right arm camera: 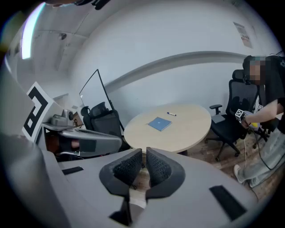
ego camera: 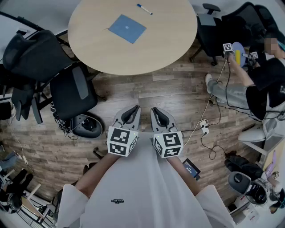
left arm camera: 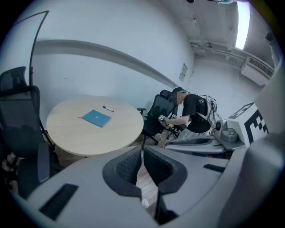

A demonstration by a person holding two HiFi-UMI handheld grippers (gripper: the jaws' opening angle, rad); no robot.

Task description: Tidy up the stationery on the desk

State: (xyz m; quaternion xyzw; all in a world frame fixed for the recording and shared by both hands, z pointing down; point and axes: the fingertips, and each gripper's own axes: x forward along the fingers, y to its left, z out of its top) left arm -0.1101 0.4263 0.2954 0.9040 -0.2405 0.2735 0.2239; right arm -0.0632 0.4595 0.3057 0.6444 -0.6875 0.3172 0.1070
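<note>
Blue notebook [ego camera: 127, 28] and pen [ego camera: 144, 9] sit on the round worktop [ego camera: 173, 49], well ahead of my left tongs [ego camera: 132, 110] and right tongs [ego camera: 156, 111], both pressed together, empty. Pen lies slantwise beyond notebook; I'd say left is nearer.

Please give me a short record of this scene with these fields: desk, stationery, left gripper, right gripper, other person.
desk: round wooden table, ahead of both grippers
stationery: blue notebook and pen, lying apart on the table
left gripper: shut, holds nothing
right gripper: shut, holds nothing
other person: right of the table
</note>
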